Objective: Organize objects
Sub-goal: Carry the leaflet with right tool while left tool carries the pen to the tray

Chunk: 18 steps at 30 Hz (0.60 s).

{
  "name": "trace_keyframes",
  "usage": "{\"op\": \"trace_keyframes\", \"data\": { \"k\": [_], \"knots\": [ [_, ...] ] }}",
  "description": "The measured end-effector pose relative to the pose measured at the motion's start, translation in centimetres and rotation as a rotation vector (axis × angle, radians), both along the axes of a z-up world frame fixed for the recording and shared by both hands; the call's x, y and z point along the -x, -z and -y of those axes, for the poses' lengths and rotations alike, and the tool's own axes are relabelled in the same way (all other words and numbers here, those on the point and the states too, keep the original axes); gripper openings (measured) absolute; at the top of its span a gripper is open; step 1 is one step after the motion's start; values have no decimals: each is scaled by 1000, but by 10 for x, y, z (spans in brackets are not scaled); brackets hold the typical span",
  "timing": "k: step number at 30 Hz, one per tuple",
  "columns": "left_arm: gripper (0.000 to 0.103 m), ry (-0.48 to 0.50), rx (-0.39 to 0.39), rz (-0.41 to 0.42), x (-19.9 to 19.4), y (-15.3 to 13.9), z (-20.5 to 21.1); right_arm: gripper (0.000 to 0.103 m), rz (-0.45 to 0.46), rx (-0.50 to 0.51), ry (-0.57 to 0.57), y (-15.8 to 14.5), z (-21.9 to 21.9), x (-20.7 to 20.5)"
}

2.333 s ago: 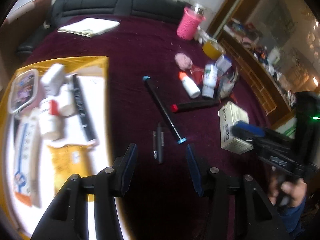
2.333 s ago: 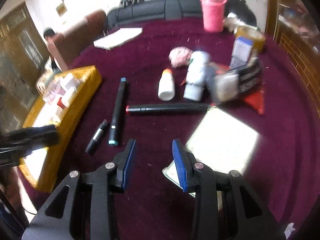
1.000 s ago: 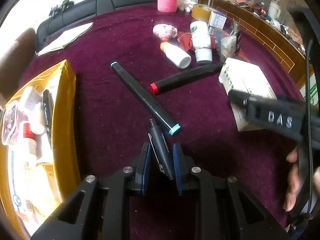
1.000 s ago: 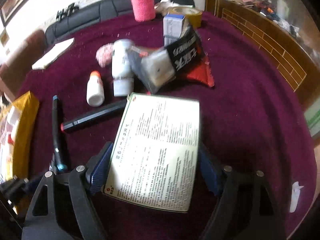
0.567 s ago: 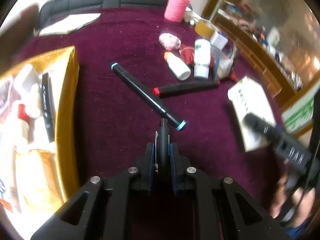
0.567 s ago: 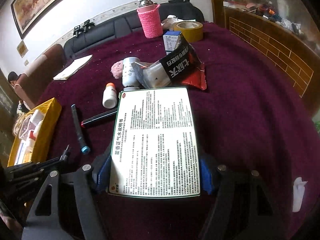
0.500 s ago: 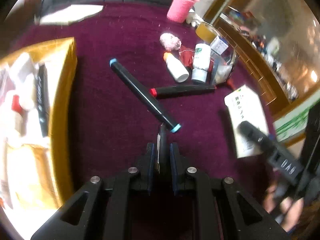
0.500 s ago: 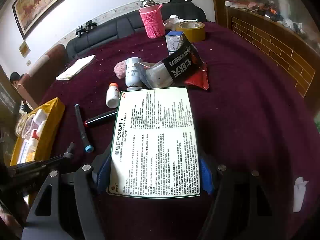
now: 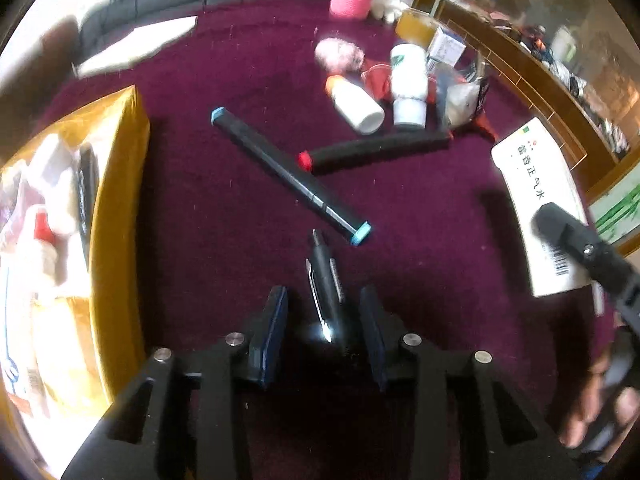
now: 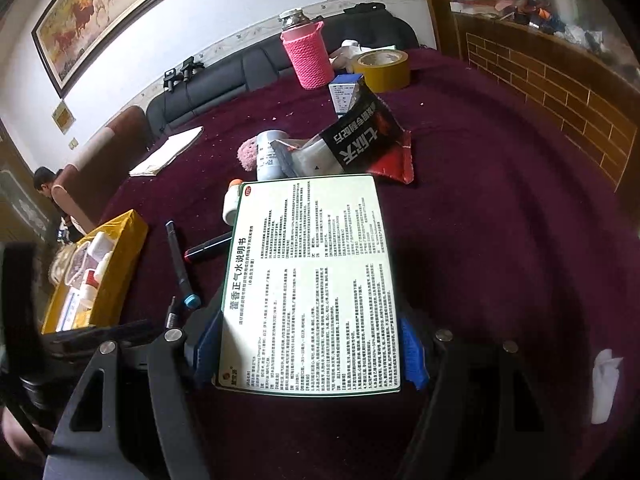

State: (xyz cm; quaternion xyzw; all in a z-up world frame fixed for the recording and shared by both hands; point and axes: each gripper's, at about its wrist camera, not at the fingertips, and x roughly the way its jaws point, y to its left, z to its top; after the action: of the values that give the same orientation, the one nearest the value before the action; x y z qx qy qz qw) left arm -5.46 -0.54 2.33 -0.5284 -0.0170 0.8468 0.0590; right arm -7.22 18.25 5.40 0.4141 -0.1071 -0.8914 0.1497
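Black pen (image 9: 326, 284), clamped 0.5 s ago, is now released between the left gripper's (image 9: 324, 334) parted fingers, so regrasping is needed, while the medicine box (image 10: 310, 284) is kept pinched by the right gripper (image 10: 310, 344).

The right gripper (image 10: 310, 344) squeezes a big white box (image 10: 310, 280) with writing on top. Far behind it sit a black snack bag (image 10: 360, 148) and a pink cup (image 10: 306, 56). A yellow tray (image 10: 116, 256) is on the left.

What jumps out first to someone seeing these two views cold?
The white medicine box, printed with Chinese text, fills the right wrist view, clamped in the right gripper. In the left view, a black pen lies between the open left gripper fingers, with the yellow tray at far left.
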Motion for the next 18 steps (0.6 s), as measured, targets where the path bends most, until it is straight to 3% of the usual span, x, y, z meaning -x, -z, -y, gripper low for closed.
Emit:
{"op": "trace_keyframes", "data": {
  "k": [1, 3, 9, 18],
  "knots": [
    [32, 7, 26, -18, 0, 1, -4, 71, 1, -1, -1, 0, 1, 0],
    [13, 10, 40, -45, -2, 1, -5, 71, 0, 4, -10, 0, 2, -1],
    [12, 8, -78, -64, -12, -4, 8, 71, -33, 16, -43, -10, 8, -13],
    [12, -1, -250, -141, -43, -43, 44, 71, -54, 5, -146, -23, 50, -25]
  ]
}}
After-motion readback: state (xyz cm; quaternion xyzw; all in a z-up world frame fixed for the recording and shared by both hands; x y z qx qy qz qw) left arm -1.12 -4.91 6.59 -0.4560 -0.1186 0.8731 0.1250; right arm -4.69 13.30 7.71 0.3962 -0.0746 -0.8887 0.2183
